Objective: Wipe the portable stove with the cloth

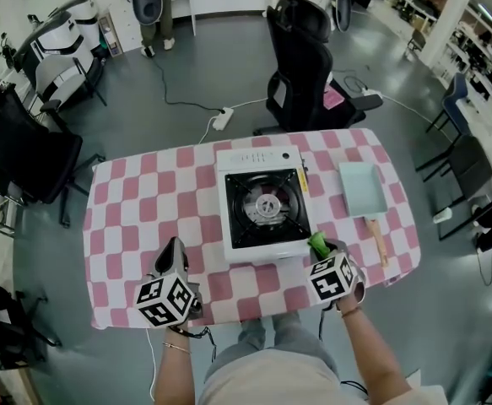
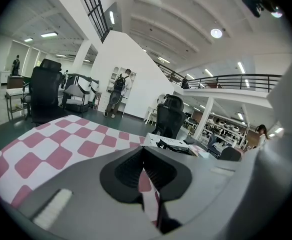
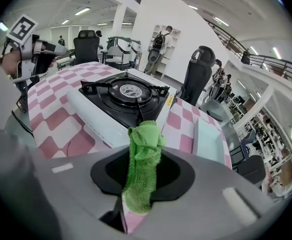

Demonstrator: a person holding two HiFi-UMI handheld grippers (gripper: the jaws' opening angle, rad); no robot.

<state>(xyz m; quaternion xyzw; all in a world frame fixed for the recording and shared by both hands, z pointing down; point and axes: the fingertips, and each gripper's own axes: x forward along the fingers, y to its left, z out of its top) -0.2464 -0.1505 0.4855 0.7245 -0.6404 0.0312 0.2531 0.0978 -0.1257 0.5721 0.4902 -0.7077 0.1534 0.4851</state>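
The portable stove is white with a black burner top and sits mid-table. My right gripper is at its near right corner, shut on a green cloth. In the right gripper view the cloth stands bunched upright between the jaws, with the stove just ahead and to the left. My left gripper hovers over the tablecloth, left of the stove's near corner. In the left gripper view its jaws are shut with nothing between them, and the stove lies farther ahead.
A pink-and-white checked cloth covers the table. A pale blue tray lies right of the stove, with a wooden-handled tool just nearer. Black office chairs stand beyond the table. A person stands far off at top left.
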